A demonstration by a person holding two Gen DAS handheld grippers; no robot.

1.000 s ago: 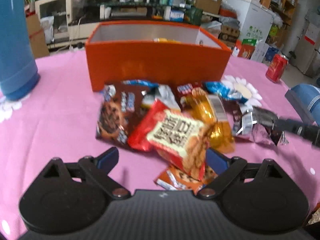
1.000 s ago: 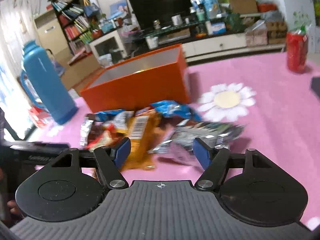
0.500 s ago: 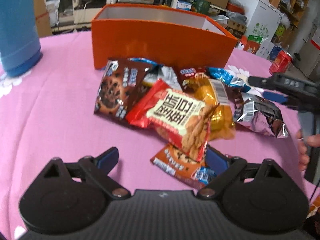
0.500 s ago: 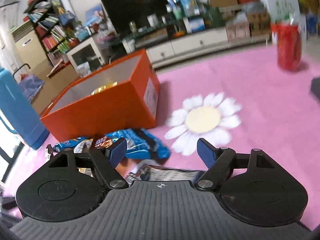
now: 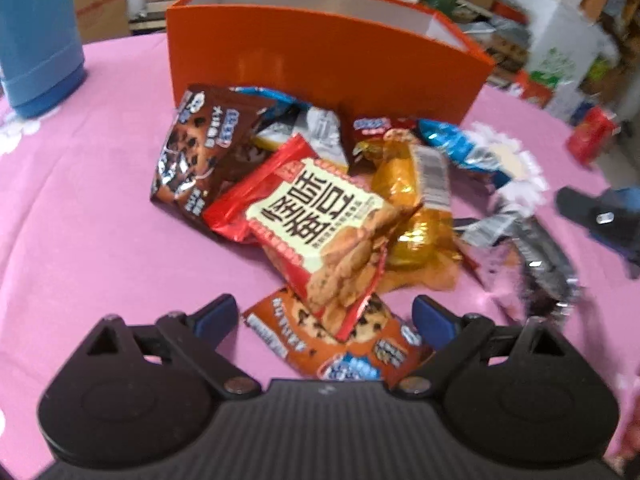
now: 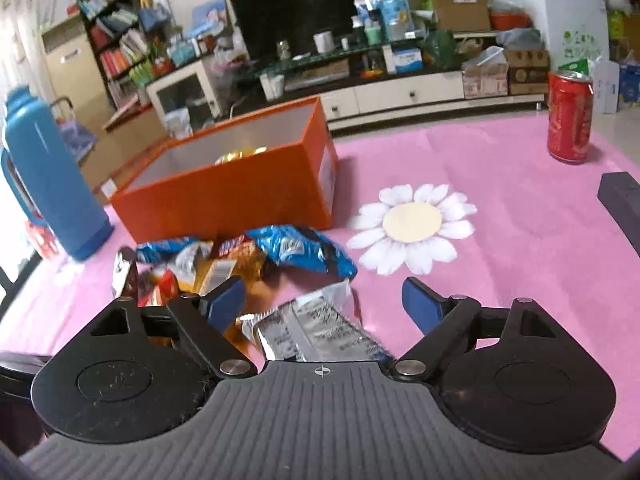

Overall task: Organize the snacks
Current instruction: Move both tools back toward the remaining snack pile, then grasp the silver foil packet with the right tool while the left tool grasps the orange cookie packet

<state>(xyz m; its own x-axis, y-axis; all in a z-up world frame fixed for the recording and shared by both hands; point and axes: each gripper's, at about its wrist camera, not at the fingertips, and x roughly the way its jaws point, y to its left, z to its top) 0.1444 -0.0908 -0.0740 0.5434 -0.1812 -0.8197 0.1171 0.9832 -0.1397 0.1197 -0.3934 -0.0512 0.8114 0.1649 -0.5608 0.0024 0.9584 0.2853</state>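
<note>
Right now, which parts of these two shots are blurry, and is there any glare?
Left wrist: the silver packet and the right gripper at the right edge are motion-smeared; the gold wrapper glints. Right wrist: mostly sharp, the blue flask softens at the edge; straight lines bow from the fisheye.

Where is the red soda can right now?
In the right wrist view, the red soda can stands upright at the far right of the pink tablecloth, beyond the daisy print.

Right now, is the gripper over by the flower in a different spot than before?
Yes. In the left wrist view the right gripper has dropped from lying across the daisy print to its near right side.
</note>
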